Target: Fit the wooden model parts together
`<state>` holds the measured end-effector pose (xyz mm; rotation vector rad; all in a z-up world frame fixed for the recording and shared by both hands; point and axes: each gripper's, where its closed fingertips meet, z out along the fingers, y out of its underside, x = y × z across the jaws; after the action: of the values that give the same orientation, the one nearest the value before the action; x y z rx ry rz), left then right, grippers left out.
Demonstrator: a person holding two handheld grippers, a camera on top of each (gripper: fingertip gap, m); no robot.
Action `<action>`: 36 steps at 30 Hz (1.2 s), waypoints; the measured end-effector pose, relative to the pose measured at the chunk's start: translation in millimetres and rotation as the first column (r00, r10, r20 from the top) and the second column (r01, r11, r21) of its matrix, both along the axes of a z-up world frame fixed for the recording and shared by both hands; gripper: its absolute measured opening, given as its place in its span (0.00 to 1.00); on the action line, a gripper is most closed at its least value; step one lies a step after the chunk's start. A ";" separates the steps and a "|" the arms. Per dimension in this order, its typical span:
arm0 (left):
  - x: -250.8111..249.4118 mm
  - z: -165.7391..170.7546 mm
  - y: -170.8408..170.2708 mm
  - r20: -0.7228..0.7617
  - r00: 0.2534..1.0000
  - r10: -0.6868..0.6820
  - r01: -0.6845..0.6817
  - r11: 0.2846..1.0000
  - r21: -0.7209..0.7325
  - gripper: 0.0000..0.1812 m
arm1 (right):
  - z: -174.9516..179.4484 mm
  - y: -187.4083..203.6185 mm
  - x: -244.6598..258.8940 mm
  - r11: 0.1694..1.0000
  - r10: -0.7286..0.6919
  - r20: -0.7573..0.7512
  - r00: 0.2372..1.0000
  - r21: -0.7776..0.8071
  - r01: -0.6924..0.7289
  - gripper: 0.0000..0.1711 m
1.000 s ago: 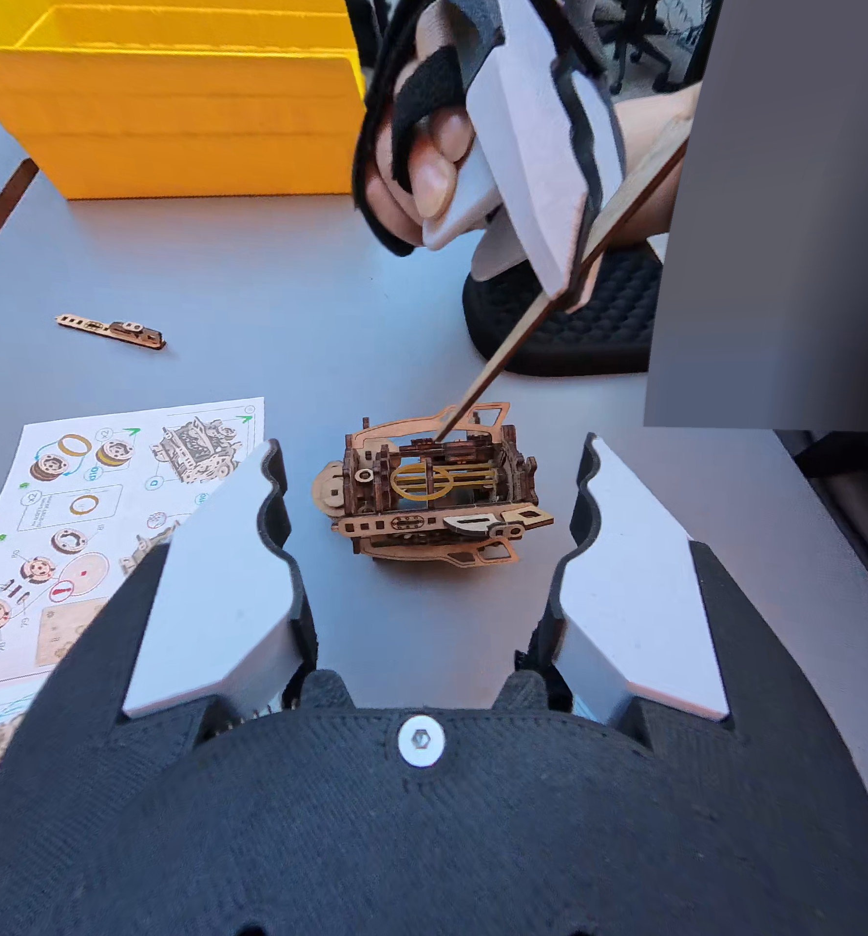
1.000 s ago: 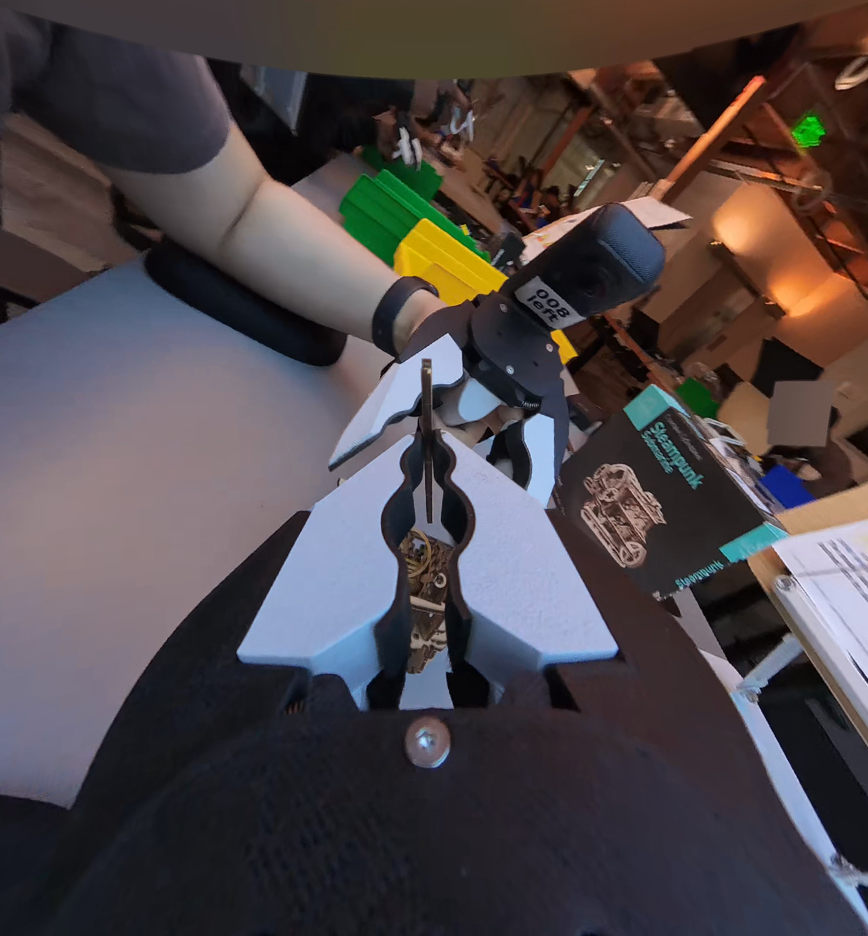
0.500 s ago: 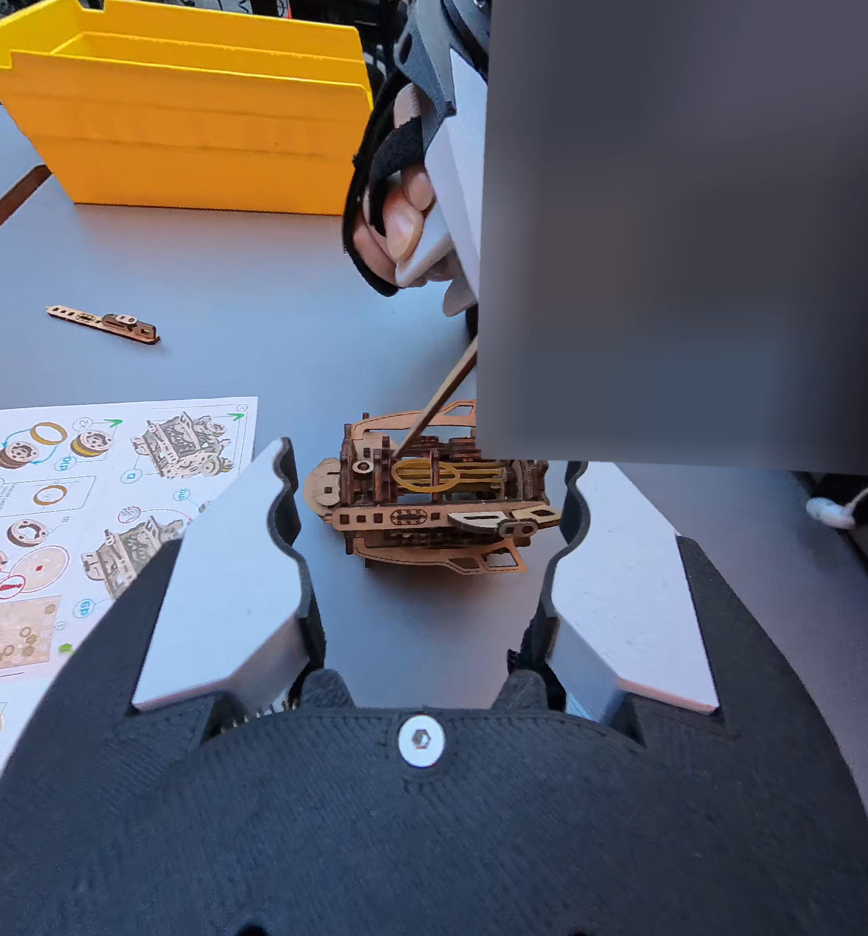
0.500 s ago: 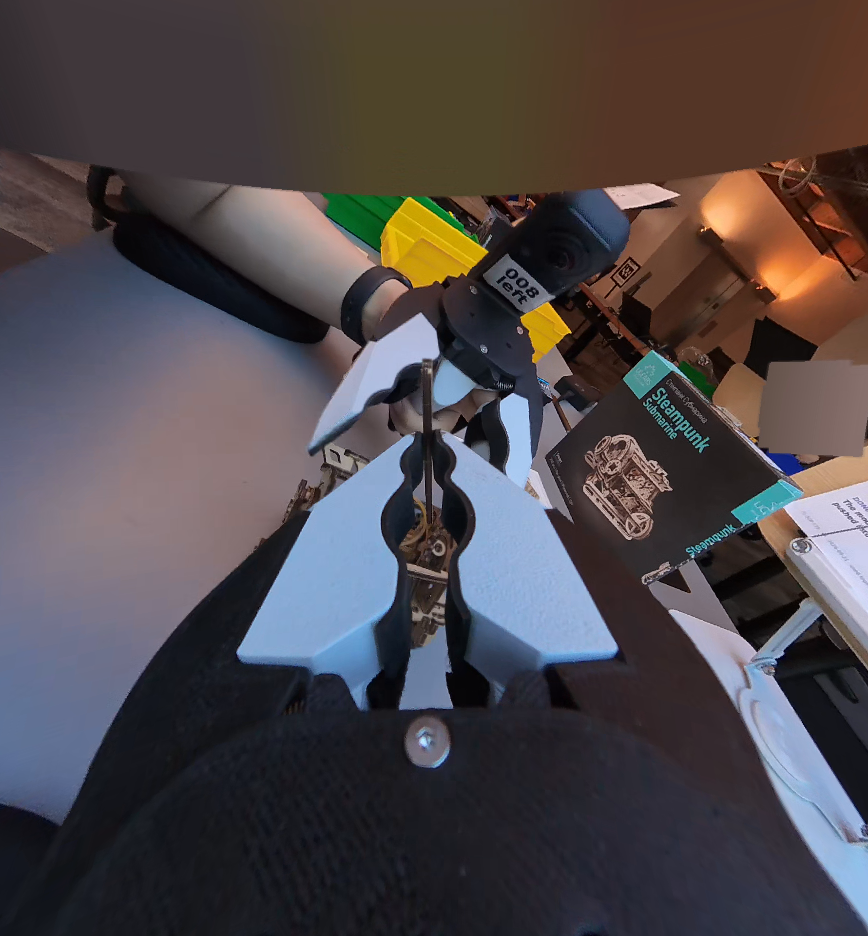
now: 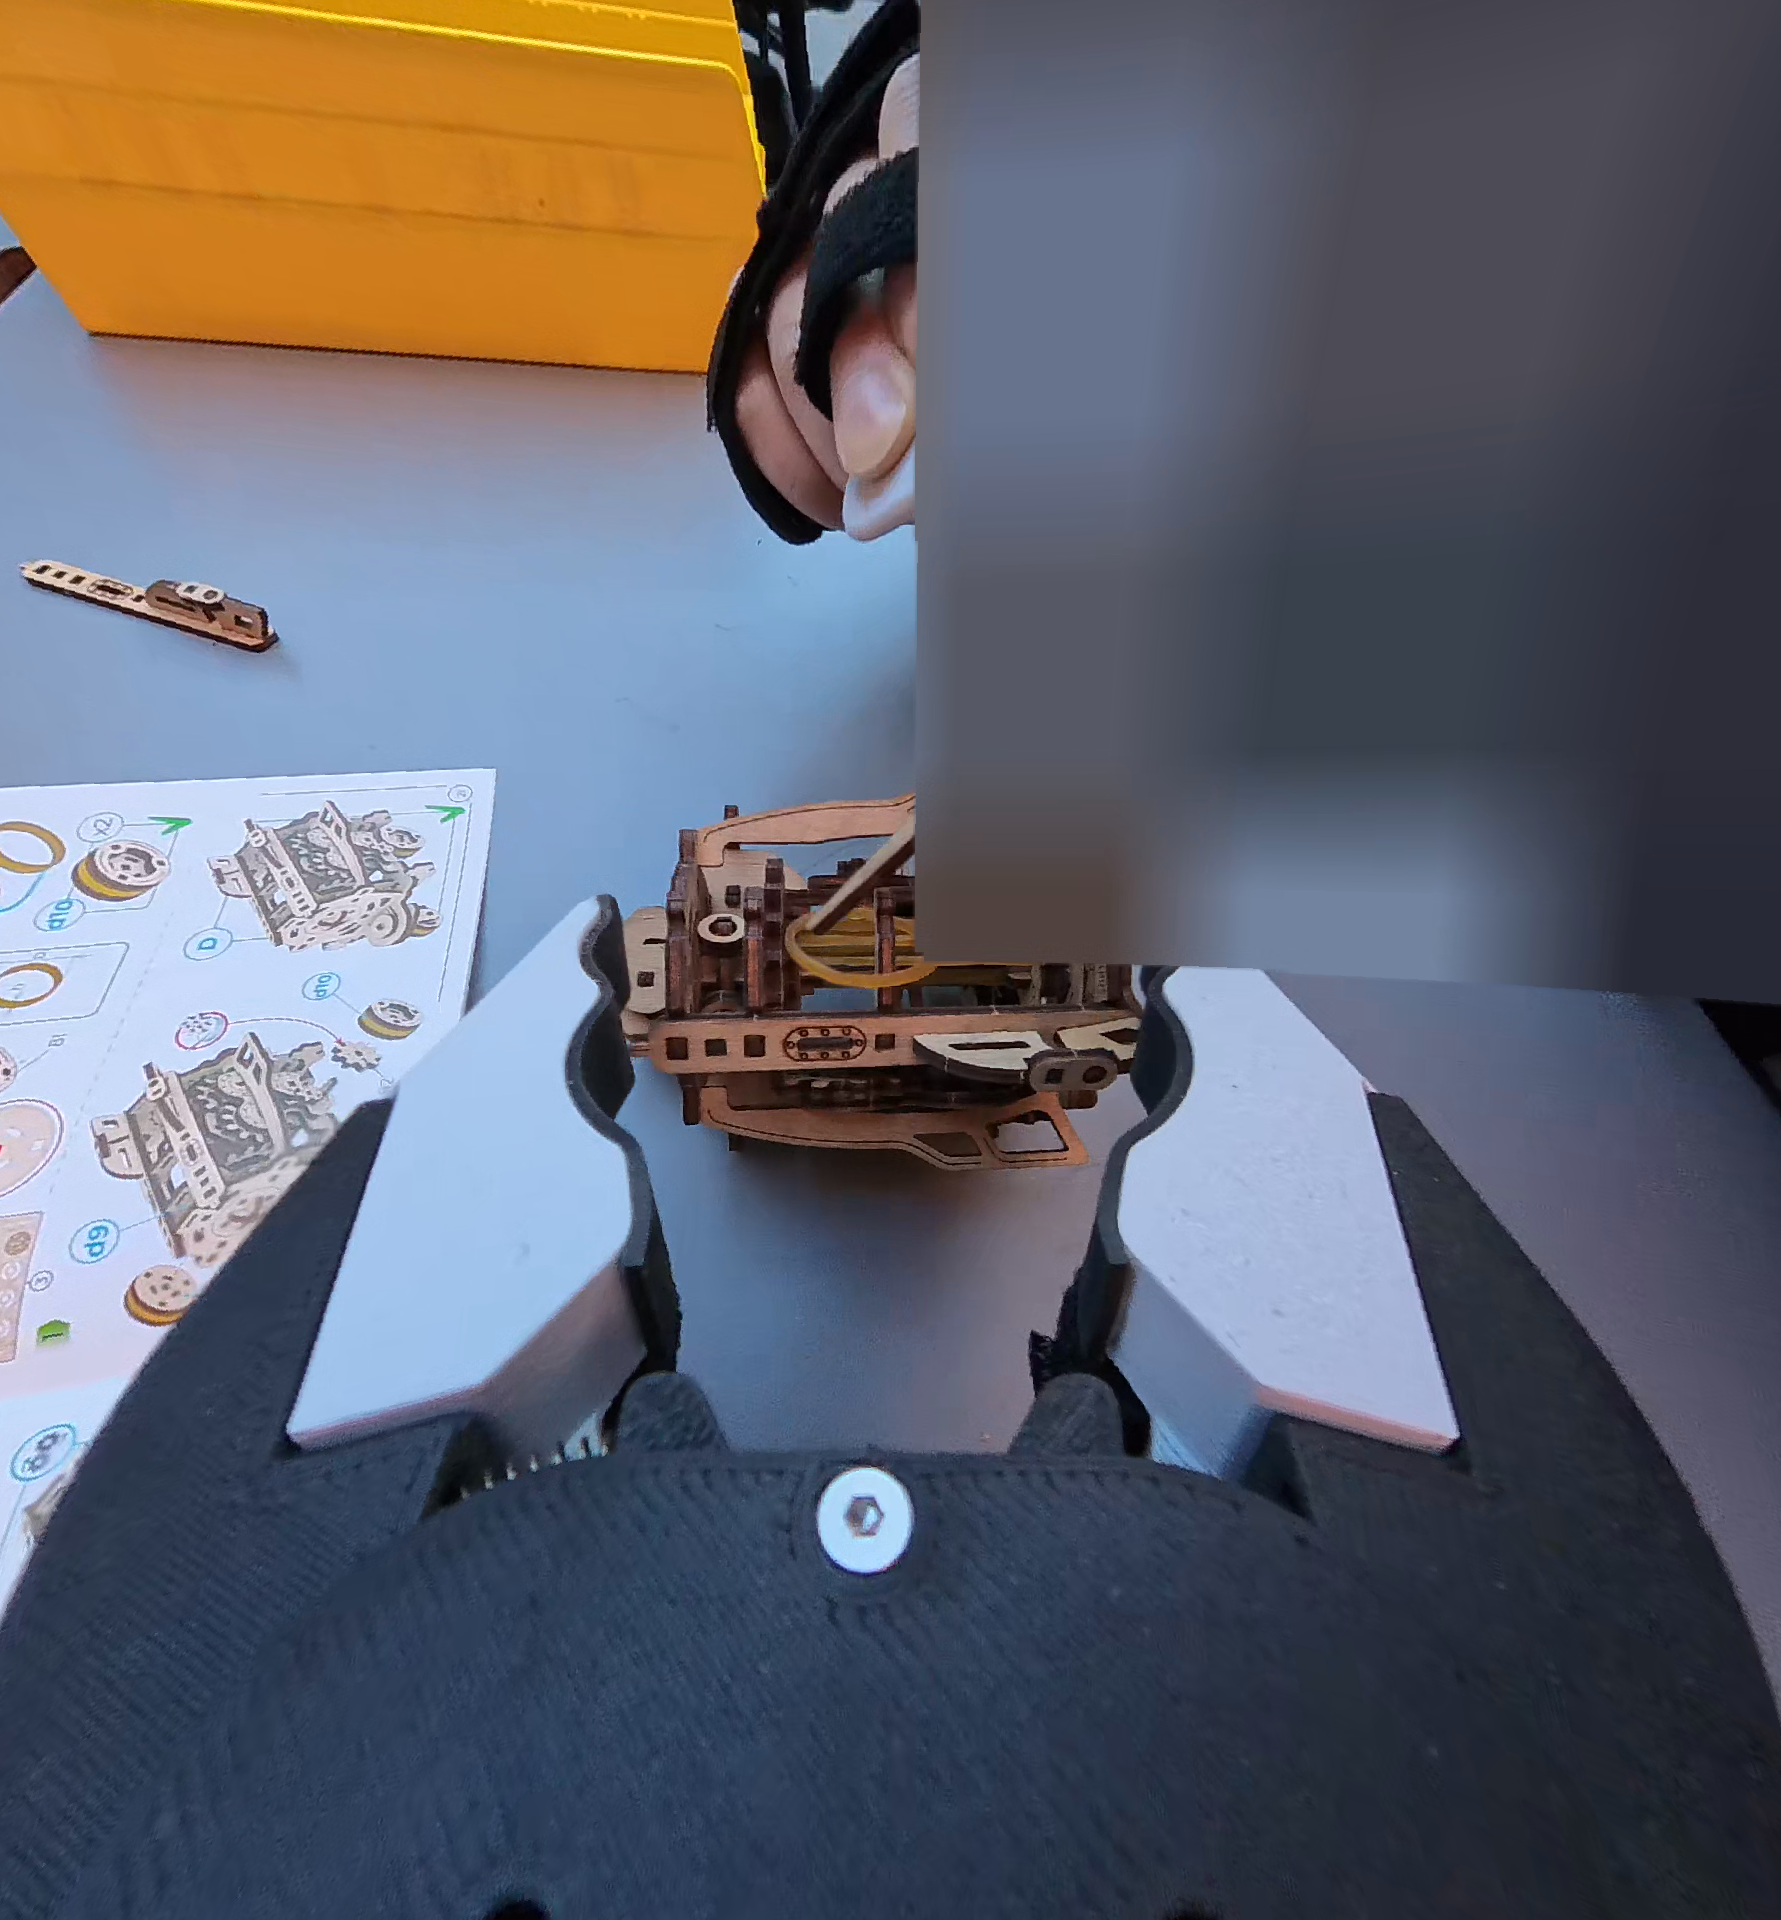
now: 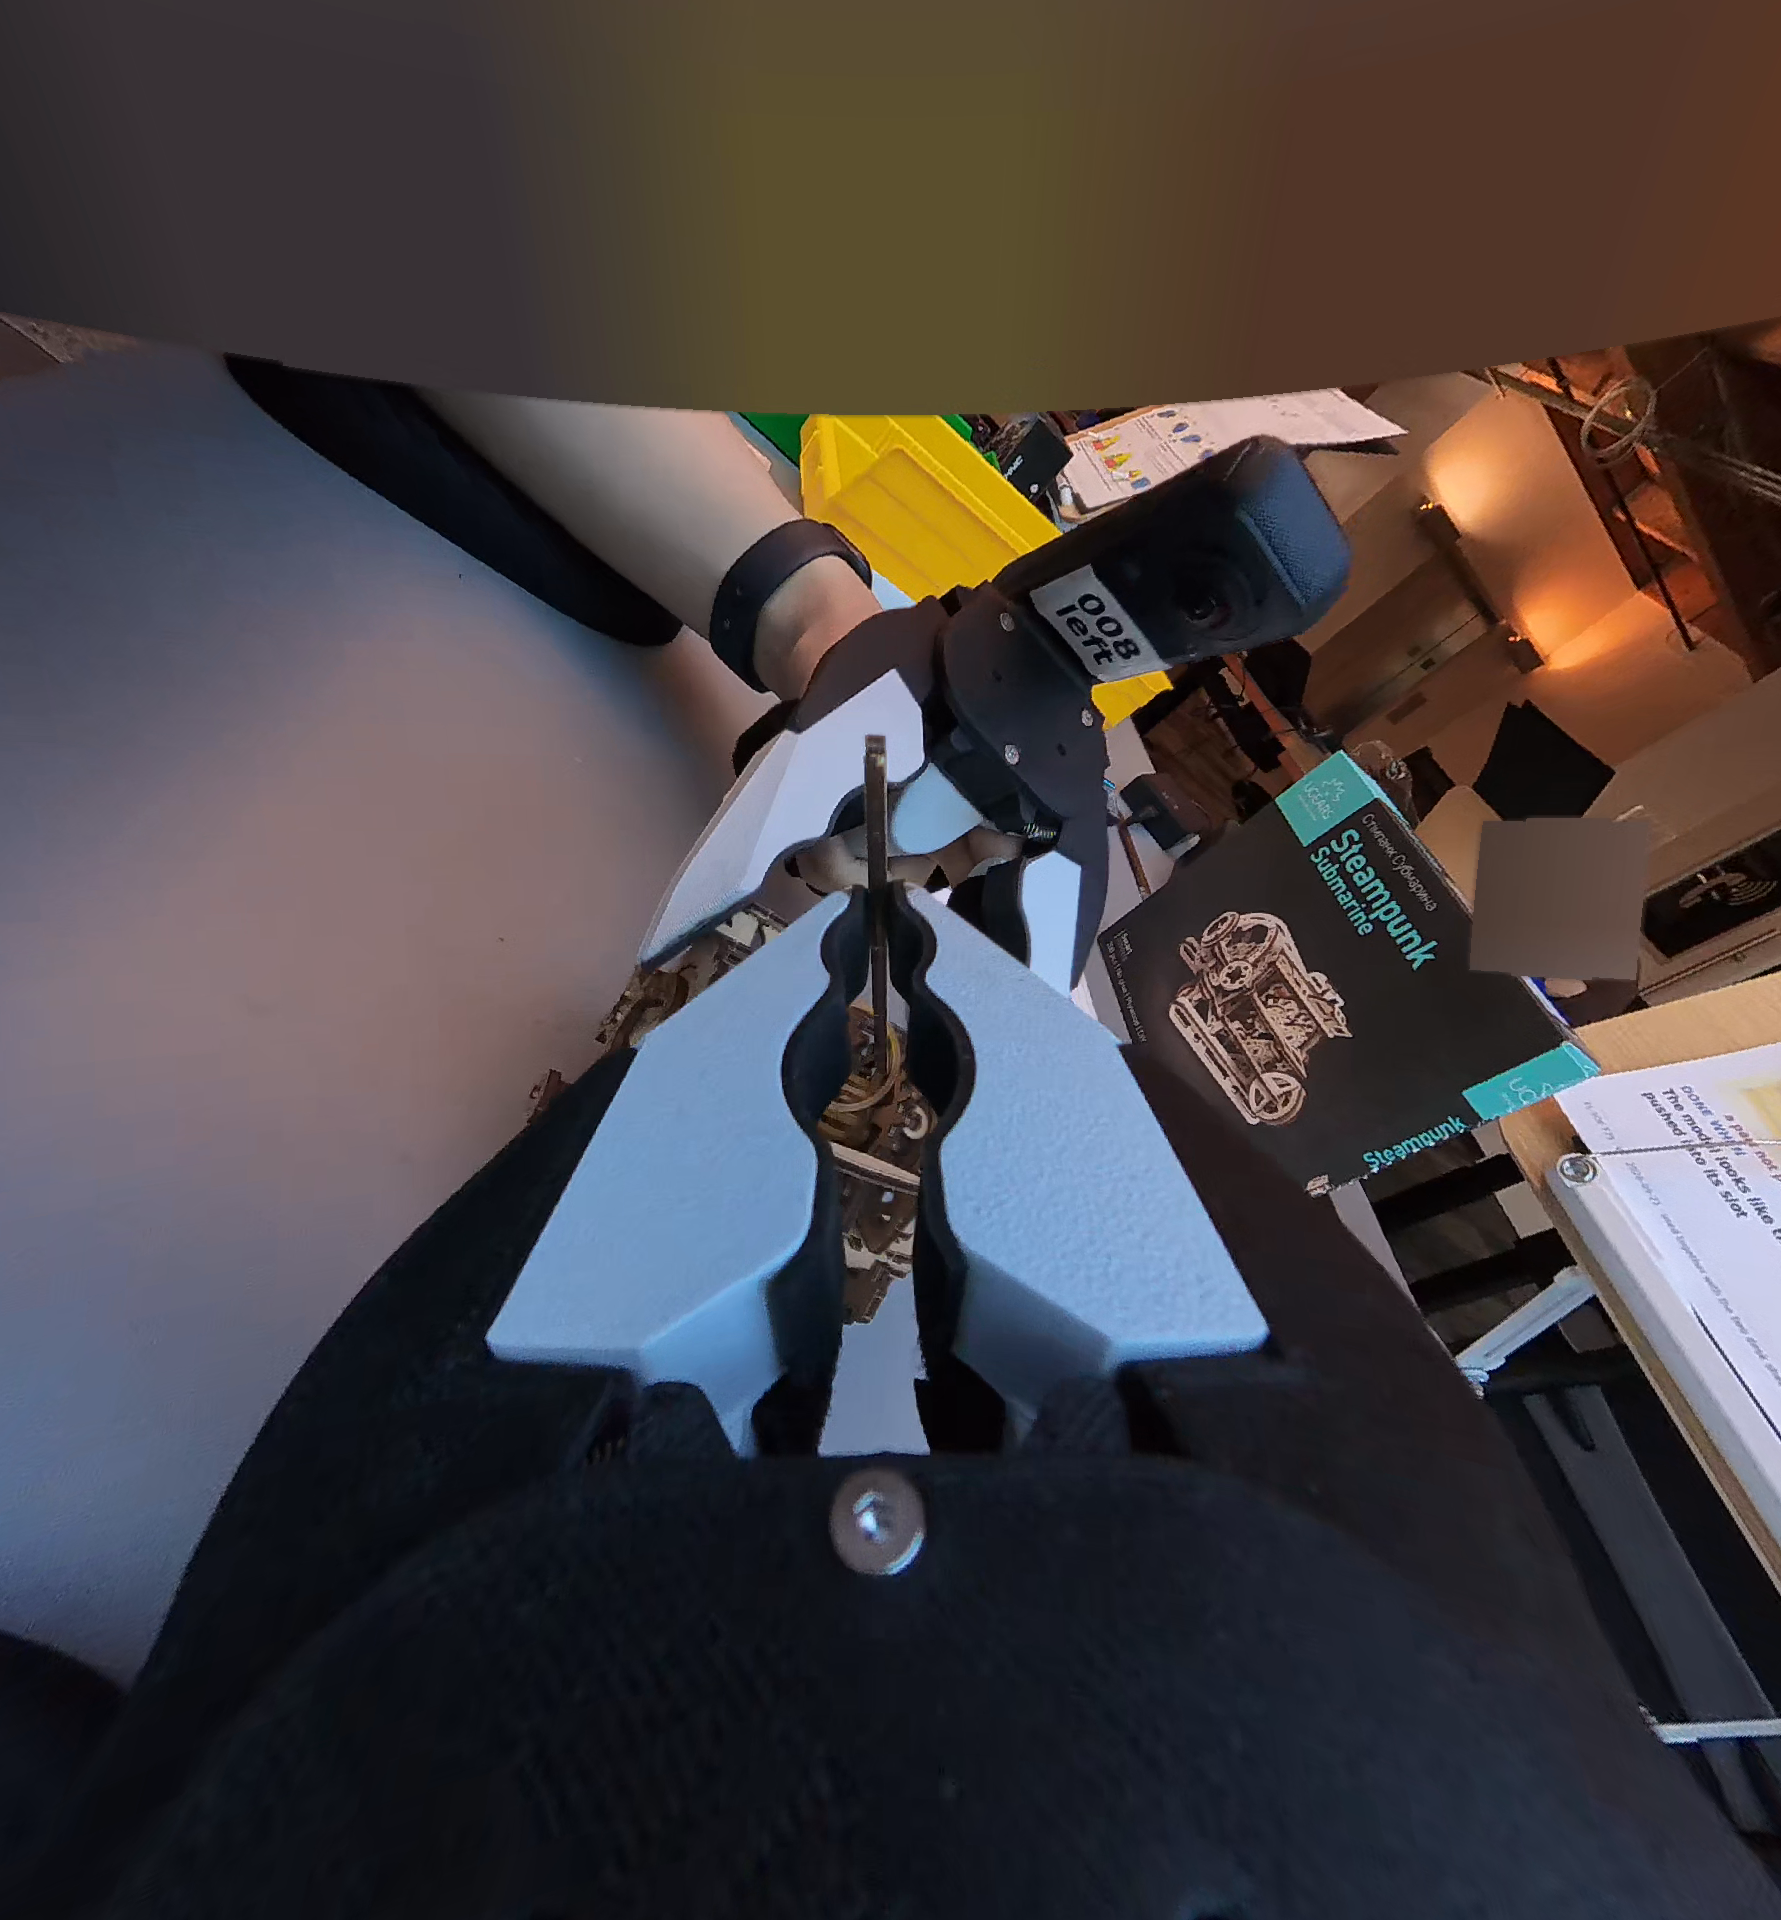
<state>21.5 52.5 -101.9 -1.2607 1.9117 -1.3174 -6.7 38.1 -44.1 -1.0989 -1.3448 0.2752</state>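
A brown wooden model with a yellow rubber band in its middle stands on the grey table. My left gripper is open, its two fingers on either side of the model, close to its ends. My right gripper is shut on a thin wooden stick. The stick's tip rests at the rubber band in the left wrist view. Most of the right gripper is hidden there by a blurred patch. The model shows between the right fingers.
A yellow bin stands at the back. A loose wooden strip lies on the table at the left. An instruction sheet lies at the left. A black model box stands to the right. Across from one pair of fingers to the other is roughly 6 cm.
My left gripper has moved forward, so its fingers now flank the model. The stick's tip has moved left along the model to the rubber band.
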 end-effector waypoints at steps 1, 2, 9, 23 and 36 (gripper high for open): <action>0.1 -1.8 0.3 -0.006 1.000 0.001 -0.001 1.000 0.005 0.54 | 0.8 -0.6 0.0 1.000 0.001 -0.001 1.000 0.006 -0.001 0.00; -0.1 -2.9 -0.1 -0.009 1.000 -0.001 0.001 1.000 0.008 0.53 | 1.3 -0.9 -0.1 1.000 0.002 -0.002 1.000 0.008 -0.002 0.00; 0.0 -5.1 -3.5 -0.012 1.000 -0.016 0.016 1.000 -0.013 0.51 | -3.6 2.7 0.3 1.000 -0.017 0.019 1.000 0.009 0.017 0.00; 0.1 -4.9 -3.8 -0.003 1.000 -0.022 0.022 1.000 -0.020 0.51 | -7.1 0.1 1.7 1.000 -0.006 0.071 0.997 0.024 0.004 0.01; -0.2 -5.1 -3.8 -0.002 1.000 -0.022 0.022 1.000 -0.019 0.51 | -3.4 3.3 9.2 0.997 -0.012 -0.001 1.000 -0.076 0.012 0.00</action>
<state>21.4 48.8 -107.1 -1.2536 1.9247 -1.3484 2.5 41.4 -47.5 -1.1694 -1.3350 0.3210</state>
